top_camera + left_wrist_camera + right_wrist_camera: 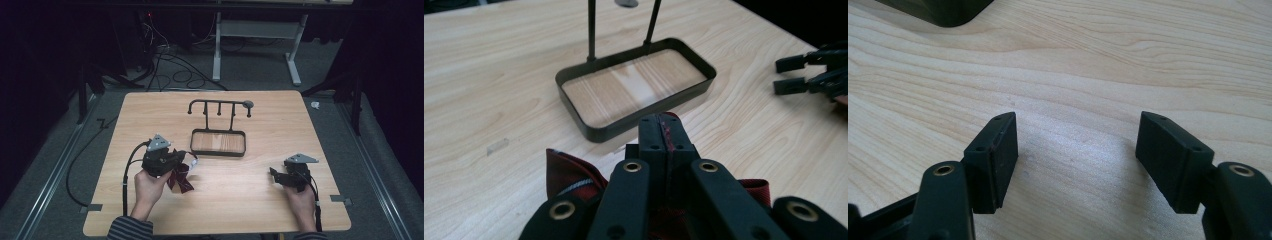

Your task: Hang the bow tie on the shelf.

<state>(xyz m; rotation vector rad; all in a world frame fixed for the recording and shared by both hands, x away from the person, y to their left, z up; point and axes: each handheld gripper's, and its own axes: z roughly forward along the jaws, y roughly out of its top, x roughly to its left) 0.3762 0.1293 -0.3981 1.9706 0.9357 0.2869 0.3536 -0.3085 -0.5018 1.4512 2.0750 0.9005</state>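
Red patterned cloth (180,179), a dark red piece with a pale stripe, hangs from the left gripper (186,159) above the worktop (240,205), to the near left of the rack. In the left gripper view the jaws are clenched on a thin fold of the cloth (569,172), a red edge showing in the seam between the pads while the rest droops below and to either side; gripping at one edge lets the fabric fall open under its own weight, which would suit draping it over a bar. Ahead stands the black hanging rack (219,106), its two uprights rising from a shallow rectangular tray base (218,151) whose floor is bare wood; the crossbar carries short pegs and nothing hangs from it. The left gripper points toward this rack, probably because the crossbar is the intended destination. The right gripper (274,174) rests low near the worktop, well apart from cloth and rack, its jaws released with only bare wood between them in the right gripper view (1075,165), apparently held in reserve to help spread or steady the fabric.
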